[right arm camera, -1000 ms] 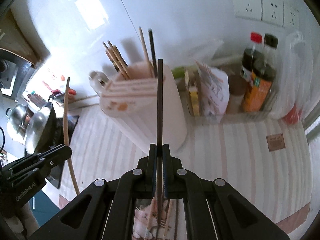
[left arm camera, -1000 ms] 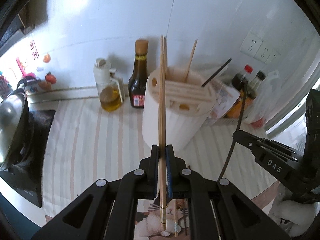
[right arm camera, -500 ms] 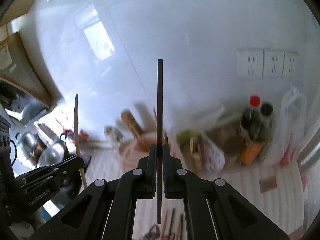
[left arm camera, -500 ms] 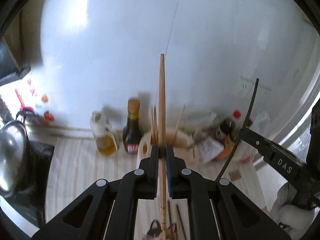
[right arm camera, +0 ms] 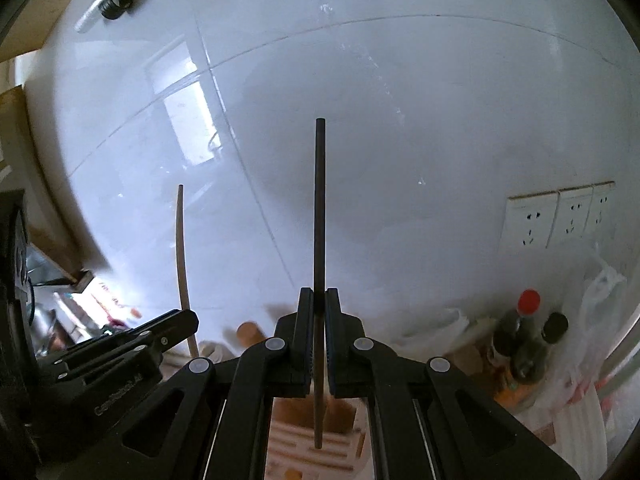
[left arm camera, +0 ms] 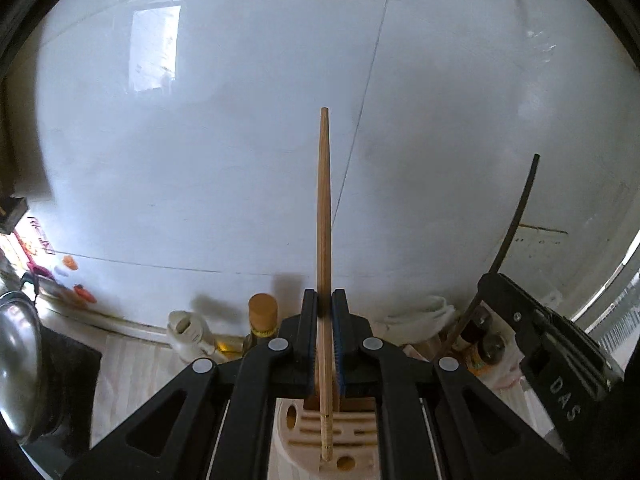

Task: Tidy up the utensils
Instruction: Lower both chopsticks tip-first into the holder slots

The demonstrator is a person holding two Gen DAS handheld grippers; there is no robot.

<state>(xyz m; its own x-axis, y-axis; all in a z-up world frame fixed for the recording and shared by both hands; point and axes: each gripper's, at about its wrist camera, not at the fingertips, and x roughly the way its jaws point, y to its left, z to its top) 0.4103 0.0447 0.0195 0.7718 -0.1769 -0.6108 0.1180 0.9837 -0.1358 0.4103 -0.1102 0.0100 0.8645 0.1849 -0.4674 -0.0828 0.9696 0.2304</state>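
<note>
My left gripper is shut on a light wooden chopstick that stands up in front of the white wall. Its lower end hangs over the slotted lid of the pale utensil holder just below the fingers. My right gripper is shut on a dark chopstick, also upright, above the same holder. Each view catches the other gripper at its side: the right one with the dark chopstick, the left one with the wooden chopstick.
A brown-capped sauce bottle and a white oil jug stand behind the holder against the wall. A steel pot lid sits at far left. Bottles and a plastic bag crowd the right corner under wall sockets.
Both grippers have risen and tipped upward with their chopsticks still held. The holder has slid from the middle of each view to beneath the fingers, and the wall now fills most of both views.
</note>
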